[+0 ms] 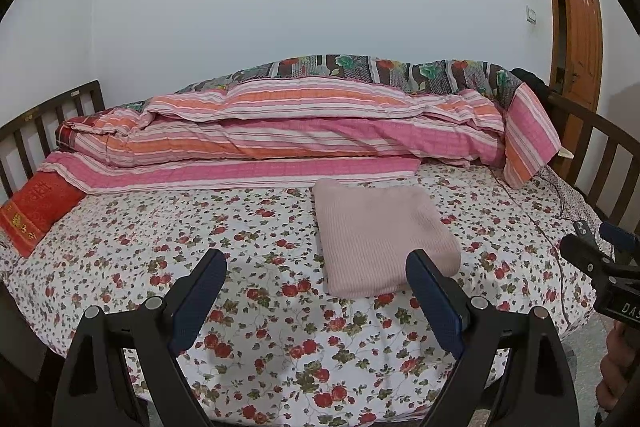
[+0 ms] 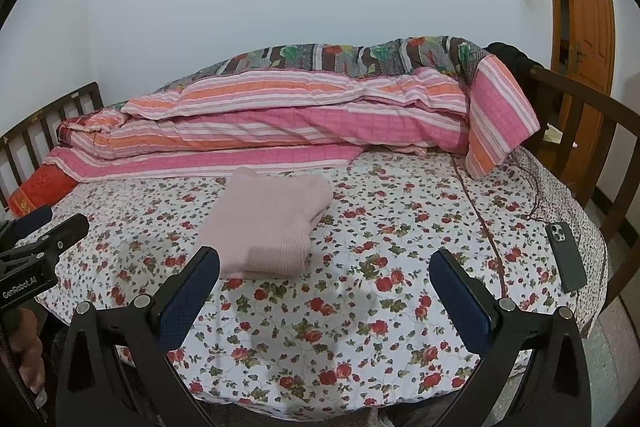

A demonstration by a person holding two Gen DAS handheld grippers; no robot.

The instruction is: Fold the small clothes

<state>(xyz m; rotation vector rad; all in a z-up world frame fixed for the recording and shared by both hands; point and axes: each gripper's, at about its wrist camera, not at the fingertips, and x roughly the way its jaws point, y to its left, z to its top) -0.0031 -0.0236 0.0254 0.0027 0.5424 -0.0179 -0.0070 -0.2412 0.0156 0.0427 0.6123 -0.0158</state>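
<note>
A pale pink knitted garment (image 1: 380, 235) (image 2: 268, 223) lies folded into a thick rectangle on the floral bed sheet (image 1: 260, 307) (image 2: 380, 247). My left gripper (image 1: 316, 259) hovers over the near part of the bed, open, its right finger in front of the garment's near corner, nothing between the pads. My right gripper (image 2: 324, 259) is also open and holds nothing; the garment lies just left of and beyond its left finger. Each gripper also shows at the edge of the other's view, the right gripper (image 1: 600, 247) and the left gripper (image 2: 44, 231).
A striped pink and orange quilt (image 1: 300, 131) is piled along the far side of the bed. A red pillow (image 1: 36, 211) lies at the left. A dark phone (image 2: 566, 257) rests near the bed's right edge. Wooden bed rails (image 2: 580, 115) and a door (image 1: 580, 27) stand right.
</note>
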